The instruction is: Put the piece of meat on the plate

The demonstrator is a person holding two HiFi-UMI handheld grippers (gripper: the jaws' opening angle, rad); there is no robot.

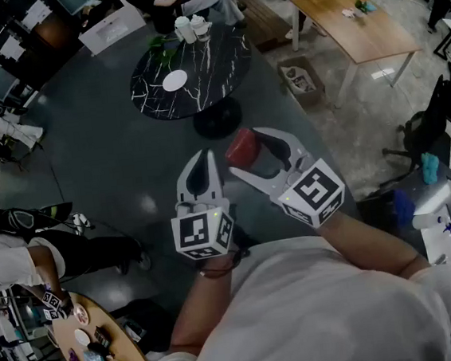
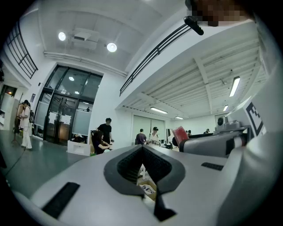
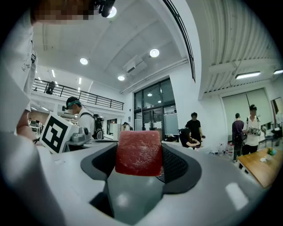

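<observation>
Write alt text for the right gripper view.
A red piece of meat is clamped between the jaws of the right gripper. Behind it are tall glass doors, several people, and a wooden table at right.

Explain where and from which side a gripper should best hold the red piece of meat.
Clamp the piece of meat by its left and right sides, approaching level toward the broad face, as the right gripper does. It is a squarish block with near-parallel sides, so jaws should seat flat; its rounded corners would likely slip.
</observation>
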